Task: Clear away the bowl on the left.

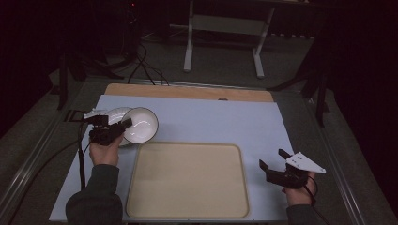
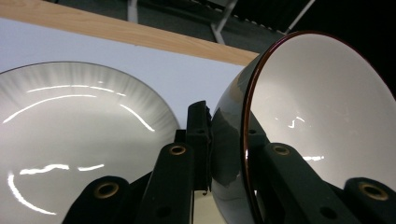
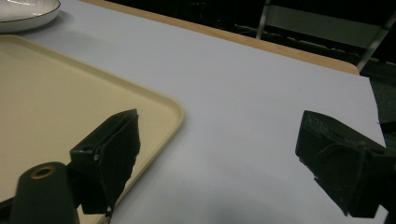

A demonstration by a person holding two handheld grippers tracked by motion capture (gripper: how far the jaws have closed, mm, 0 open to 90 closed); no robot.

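Dim room, table legs beyond a pale blue counter (image 1: pixel 211 117) carrying a cream tray (image 1: pixel 187 180). Just past the tray's far-left corner, the left tongs (image 1: pixel 123 127) clamp the rim of a tilted glazed bowl (image 1: pixel 140 124) beside a white plate (image 2: pixel 70 135). It looks rigid, slick and breakable; the rim grip suits. Right tongs (image 1: pixel 272 159) gape empty beside the tray.
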